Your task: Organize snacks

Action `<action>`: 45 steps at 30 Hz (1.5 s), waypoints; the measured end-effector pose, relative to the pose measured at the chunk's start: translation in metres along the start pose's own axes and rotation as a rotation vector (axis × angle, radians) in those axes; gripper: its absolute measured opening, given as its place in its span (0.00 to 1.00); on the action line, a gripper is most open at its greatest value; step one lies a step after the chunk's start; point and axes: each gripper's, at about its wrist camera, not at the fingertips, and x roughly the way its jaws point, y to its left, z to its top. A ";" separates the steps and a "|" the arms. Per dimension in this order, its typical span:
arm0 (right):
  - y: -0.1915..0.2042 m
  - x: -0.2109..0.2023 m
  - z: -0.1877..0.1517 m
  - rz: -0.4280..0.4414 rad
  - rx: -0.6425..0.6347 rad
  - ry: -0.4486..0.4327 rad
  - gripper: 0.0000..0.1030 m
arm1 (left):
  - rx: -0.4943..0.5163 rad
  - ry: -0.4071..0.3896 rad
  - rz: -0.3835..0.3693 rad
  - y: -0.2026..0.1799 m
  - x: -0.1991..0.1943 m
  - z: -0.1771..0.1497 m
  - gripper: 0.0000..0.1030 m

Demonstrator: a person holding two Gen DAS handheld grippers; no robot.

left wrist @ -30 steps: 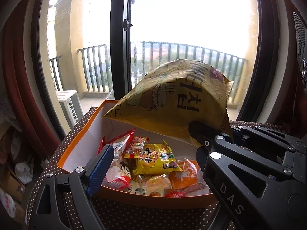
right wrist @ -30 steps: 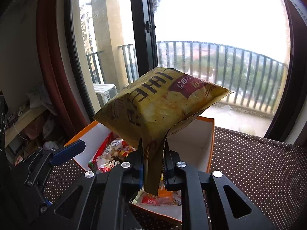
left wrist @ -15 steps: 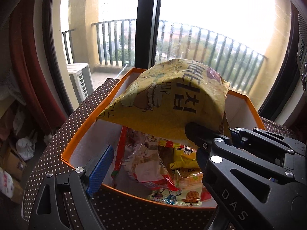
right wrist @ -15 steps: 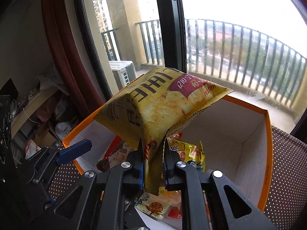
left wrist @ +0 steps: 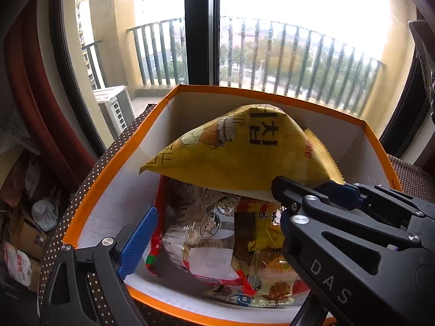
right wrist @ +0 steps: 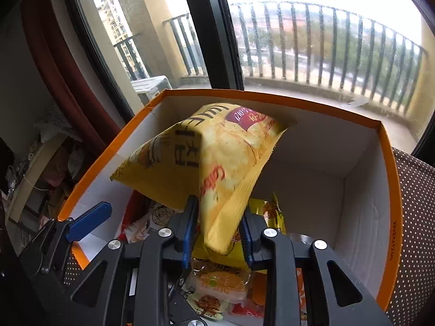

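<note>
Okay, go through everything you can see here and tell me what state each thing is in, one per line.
Orange box: open-topped, partly filled.
Yellow chip bag: puffed, sealed, inside the box above the other snacks.
Small snack packets: lying loose on the box floor.
Right gripper: jaws opening, bag's bottom edge between them.
Left gripper: open, empty.

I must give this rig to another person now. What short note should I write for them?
Right gripper: jaws opening around the yellow chip bag; the bag is between the fingers, its lower edge no longer pinched.
Left gripper: open, empty, over the box.
Orange box: holds several small snack packets; the chip bag hangs inside, above them.
Done: bag brought into the box.
Left: finish letting go, pull the right gripper out, then look for any snacks outside the box; none is in view.
</note>
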 end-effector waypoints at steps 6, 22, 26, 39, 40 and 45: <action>0.003 -0.019 -0.006 -0.024 0.017 -0.024 0.83 | 0.004 -0.038 -0.059 -0.001 -0.012 0.001 0.91; -0.013 -0.091 -0.054 -0.160 0.097 -0.158 0.84 | 0.076 -0.194 -0.058 -0.028 -0.063 -0.033 0.96; -0.013 -0.115 -0.068 -0.195 0.088 -0.210 0.85 | 0.063 -0.209 -0.077 -0.037 -0.078 -0.046 0.96; -0.030 -0.186 -0.122 -0.241 0.095 -0.346 0.85 | 0.100 -0.326 -0.037 -0.081 -0.138 -0.093 0.99; -0.032 -0.192 -0.127 -0.245 0.096 -0.358 0.85 | 0.102 -0.329 -0.041 -0.084 -0.143 -0.097 0.99; -0.044 -0.221 -0.154 -0.236 0.102 -0.392 0.85 | 0.102 -0.328 -0.087 -0.096 -0.166 -0.115 0.99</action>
